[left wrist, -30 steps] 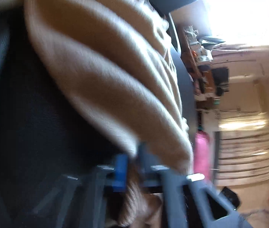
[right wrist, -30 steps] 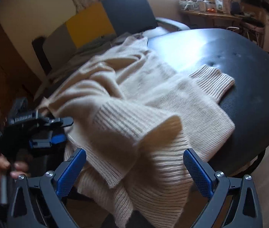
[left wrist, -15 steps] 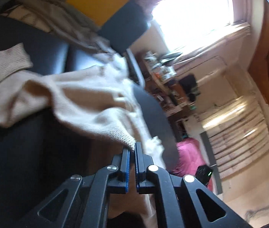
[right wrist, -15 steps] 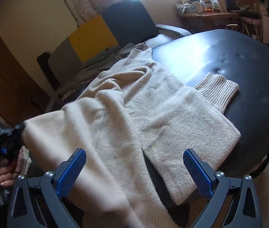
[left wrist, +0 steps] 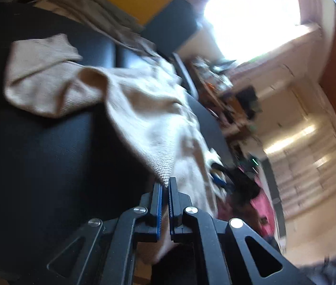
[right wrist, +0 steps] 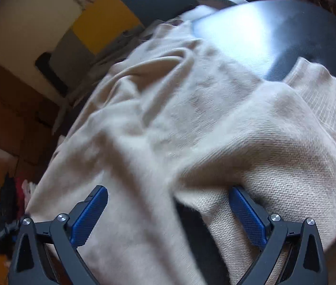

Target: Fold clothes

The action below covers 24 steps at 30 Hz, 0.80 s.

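One cream sweater (right wrist: 191, 123) lay spread over the black worktop (right wrist: 286, 30), its ribbed cuff (right wrist: 320, 90) resting on the dark surface at the far right. The left gripper (left wrist: 165, 185) was clenched on a corner of the sweater's knit edge, the cloth stretched taut away from it. The right gripper (right wrist: 168, 204) hung spread wide just above the sweater, its blue pads (right wrist: 89, 216) grasping nothing.
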Motion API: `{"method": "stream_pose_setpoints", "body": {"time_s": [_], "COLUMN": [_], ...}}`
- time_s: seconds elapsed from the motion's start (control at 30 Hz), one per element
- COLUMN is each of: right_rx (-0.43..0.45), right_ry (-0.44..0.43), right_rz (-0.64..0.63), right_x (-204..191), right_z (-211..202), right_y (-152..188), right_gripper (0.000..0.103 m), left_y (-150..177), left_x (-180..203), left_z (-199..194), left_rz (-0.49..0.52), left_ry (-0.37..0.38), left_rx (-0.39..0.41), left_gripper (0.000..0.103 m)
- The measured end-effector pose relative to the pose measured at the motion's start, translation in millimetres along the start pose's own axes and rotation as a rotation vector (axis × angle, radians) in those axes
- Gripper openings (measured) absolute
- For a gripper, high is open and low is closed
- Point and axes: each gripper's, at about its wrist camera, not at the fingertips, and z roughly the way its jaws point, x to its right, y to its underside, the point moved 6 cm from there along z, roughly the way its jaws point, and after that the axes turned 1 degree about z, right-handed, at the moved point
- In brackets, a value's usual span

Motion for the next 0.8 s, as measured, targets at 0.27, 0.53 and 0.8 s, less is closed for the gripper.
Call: {"method": "stream_pose_setpoints", "body": {"time_s": [0.27, 0.53, 0.8], "right_rx": [0.045, 0.065, 0.071], "right_ry": [0.320, 0.414, 0.179], "right_rz": [-0.069, -0.127, -0.349], "right_x": [45, 20, -106], "right_z": [14, 2, 37], "right_y": [-36, -41, 26], "right_gripper": [0.103, 0.103, 0.103], "left_y": [37, 14, -62], "left_x": [-38, -91, -118], "left_z": [18, -57, -102], "left_rz": [-0.076, -0.225, 0.012], "left_ry": [-0.129, -0.247, -0.706], "left_rx": [-0.093, 0.125, 0.208], "left_gripper": [0.003, 0.023, 0.045]}}
